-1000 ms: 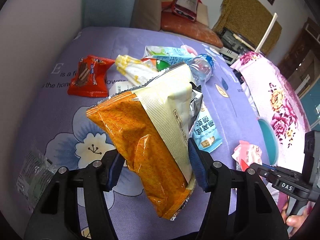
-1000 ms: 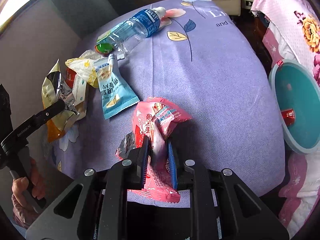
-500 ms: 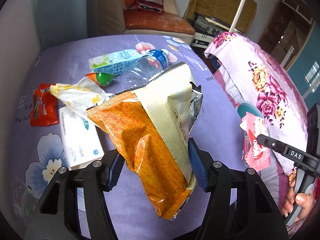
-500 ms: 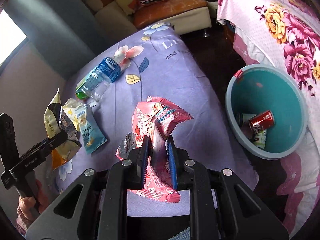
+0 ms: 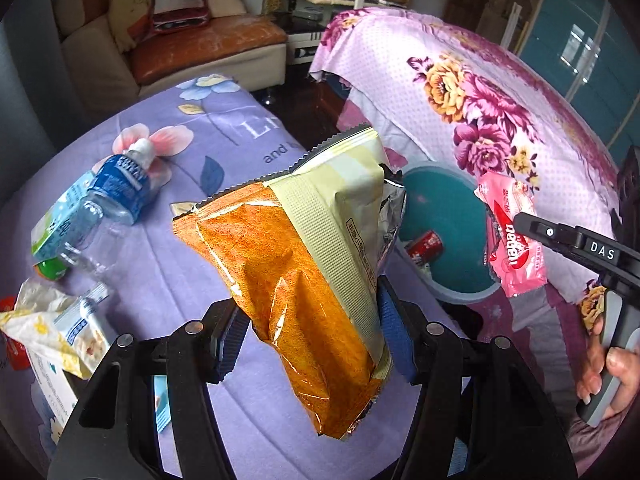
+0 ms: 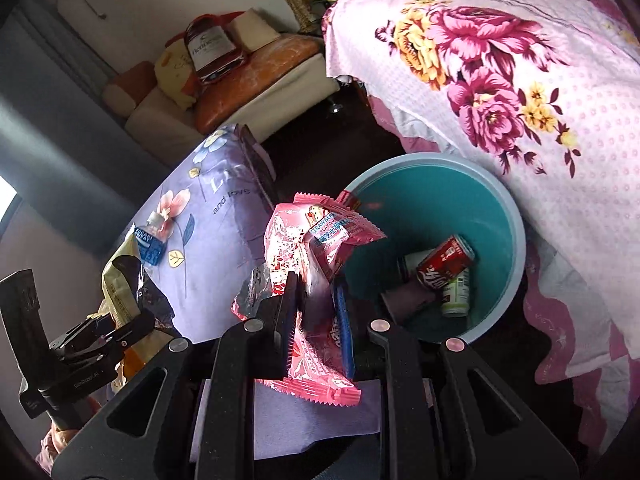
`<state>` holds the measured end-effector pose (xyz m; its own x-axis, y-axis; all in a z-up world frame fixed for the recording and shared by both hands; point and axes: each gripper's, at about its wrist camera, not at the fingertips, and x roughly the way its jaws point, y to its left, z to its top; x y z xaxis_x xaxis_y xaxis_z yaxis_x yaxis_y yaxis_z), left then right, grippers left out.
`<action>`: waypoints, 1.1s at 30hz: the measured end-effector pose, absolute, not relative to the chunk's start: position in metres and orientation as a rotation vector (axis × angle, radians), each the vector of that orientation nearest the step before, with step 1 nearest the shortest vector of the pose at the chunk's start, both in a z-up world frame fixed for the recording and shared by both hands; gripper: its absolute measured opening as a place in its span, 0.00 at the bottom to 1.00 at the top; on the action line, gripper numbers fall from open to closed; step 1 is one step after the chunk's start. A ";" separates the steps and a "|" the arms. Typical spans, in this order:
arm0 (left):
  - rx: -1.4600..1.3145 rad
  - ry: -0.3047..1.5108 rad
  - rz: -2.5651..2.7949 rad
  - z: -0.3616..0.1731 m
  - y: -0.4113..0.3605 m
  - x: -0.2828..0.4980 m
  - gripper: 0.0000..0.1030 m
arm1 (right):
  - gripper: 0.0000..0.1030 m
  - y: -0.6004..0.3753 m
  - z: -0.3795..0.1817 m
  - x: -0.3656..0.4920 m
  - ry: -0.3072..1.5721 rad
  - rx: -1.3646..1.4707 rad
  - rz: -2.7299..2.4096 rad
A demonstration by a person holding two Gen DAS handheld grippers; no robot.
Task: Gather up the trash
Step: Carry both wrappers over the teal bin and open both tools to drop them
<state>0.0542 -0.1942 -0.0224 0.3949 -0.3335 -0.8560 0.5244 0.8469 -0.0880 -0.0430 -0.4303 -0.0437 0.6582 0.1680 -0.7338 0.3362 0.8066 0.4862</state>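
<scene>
A person holds a two-finger gripper in each hand, both angled steeply downward over the corner of a bed covered in a purple floral sheet (image 5: pixel 168 288).

In the left wrist view, the left gripper (image 5: pixel 312 328) is nearest the camera. Its blue-padded fingers (image 5: pixel 394 332) stand fairly wide and clamp the lower half of an orange chip bag (image 5: pixel 292 280), which stands upright between them, its torn cream and silver top pointing away from the camera. To the right, the person's right hand (image 5: pixel 612 376) curls around the grey handle of the other tool.

In the right wrist view, the right gripper (image 6: pixel 316 316) is almost fully closed, pinching a crumpled pink strawberry wrapper (image 6: pixel 316 248) that rises above the fingers and hangs out below them. The wrapper is in the air beside the near rim of a teal bin (image 6: pixel 512 248), which stands on the dark floor between the bed's corner and furniture draped in a pink flowered cloth (image 6: pixel 520 92). At the bottom of the bin lie a red soda can (image 6: pixel 444 262) and a white and green can (image 6: pixel 456 296).

On the sheet, near its left edge in the left wrist view, lie a yellow and white wrapper (image 5: pixel 44 332), a white and blue packet (image 5: pixel 80 320) and a clear water bottle with a blue label (image 5: pixel 112 196).

Beyond the bed, a sofa with orange cushions (image 5: pixel 208 40) stands by the wall.
</scene>
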 end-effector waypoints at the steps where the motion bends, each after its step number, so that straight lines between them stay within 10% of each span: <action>1: 0.216 1.036 -0.564 -0.024 -0.206 0.057 0.60 | 0.17 -0.438 -0.045 -0.046 0.858 0.656 -0.116; 24: 0.281 1.136 -0.682 -0.072 -0.338 0.075 0.63 | 0.17 -0.521 -0.062 -0.058 0.852 0.713 -0.276; 33: 0.260 1.172 -0.653 -0.083 -0.330 0.083 0.87 | 0.17 -0.521 -0.070 -0.050 0.879 0.714 -0.278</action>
<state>0.0829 -0.3295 -0.0829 0.2321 -0.3376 -0.9122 0.5980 0.7892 -0.1400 -0.0499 -0.5208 -0.0703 0.6209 0.0609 -0.7815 0.4990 0.7382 0.4540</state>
